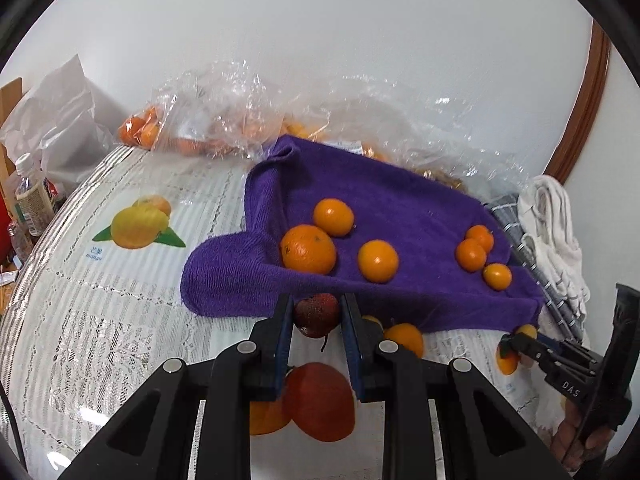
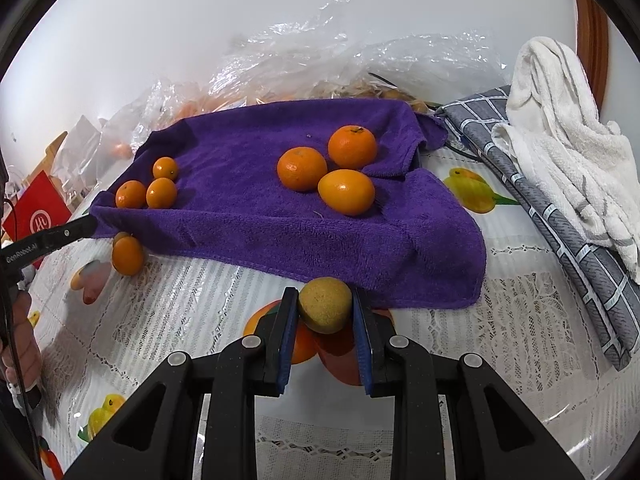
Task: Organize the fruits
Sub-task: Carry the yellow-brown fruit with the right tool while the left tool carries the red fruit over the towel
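A purple towel (image 1: 400,216) lies on the table with several oranges on it, in two groups: larger ones (image 1: 308,249) and small ones (image 1: 471,254). In the right wrist view the towel (image 2: 248,200) holds the small ones (image 2: 161,192) at left and larger ones (image 2: 302,168) at right. My left gripper (image 1: 316,312) is shut on a dark red fruit (image 1: 317,314) just before the towel's near edge. My right gripper (image 2: 325,308) is shut on a yellow-green fruit (image 2: 325,310) near the towel's front edge. A small orange (image 2: 127,255) lies off the towel.
Clear plastic bags with oranges (image 1: 224,120) lie behind the towel by the wall. A grey checked cloth (image 2: 560,240) and a white towel (image 2: 560,152) lie at the right. Bottles (image 1: 32,196) stand at the far left. The tablecloth (image 1: 120,280) has printed fruit pictures.
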### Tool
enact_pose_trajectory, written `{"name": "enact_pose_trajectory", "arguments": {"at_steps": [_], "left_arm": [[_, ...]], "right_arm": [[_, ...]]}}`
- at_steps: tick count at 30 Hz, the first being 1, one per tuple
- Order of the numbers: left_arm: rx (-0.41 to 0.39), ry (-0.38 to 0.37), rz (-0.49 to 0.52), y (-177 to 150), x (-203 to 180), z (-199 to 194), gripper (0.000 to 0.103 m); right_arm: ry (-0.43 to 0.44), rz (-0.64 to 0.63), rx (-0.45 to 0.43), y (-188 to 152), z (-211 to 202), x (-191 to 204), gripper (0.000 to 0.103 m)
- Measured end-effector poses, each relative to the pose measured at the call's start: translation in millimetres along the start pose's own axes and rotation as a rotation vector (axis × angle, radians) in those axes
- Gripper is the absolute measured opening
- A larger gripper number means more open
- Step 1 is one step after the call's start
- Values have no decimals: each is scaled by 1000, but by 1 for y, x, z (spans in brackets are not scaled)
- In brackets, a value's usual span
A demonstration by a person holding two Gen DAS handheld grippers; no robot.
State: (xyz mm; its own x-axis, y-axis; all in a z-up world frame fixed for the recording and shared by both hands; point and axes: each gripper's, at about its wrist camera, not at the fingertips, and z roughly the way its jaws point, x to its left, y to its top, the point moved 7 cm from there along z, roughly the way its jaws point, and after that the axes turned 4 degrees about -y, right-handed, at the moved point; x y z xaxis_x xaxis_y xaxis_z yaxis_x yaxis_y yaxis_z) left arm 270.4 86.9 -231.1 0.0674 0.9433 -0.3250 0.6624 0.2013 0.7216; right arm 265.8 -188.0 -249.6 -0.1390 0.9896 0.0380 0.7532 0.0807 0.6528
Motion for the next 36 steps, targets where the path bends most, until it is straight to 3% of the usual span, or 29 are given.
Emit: {"name": "enact_pose_trajectory", "arguments": {"at_steps": [13, 36], "left_arm": [[-63, -56, -18, 6, -3, -13, 23], [-85, -56, -56, 13, 8, -16, 23]], "right_arm": [[18, 15, -16, 1, -4, -1, 27], [33, 1, -4, 7, -25, 12, 27]]}}
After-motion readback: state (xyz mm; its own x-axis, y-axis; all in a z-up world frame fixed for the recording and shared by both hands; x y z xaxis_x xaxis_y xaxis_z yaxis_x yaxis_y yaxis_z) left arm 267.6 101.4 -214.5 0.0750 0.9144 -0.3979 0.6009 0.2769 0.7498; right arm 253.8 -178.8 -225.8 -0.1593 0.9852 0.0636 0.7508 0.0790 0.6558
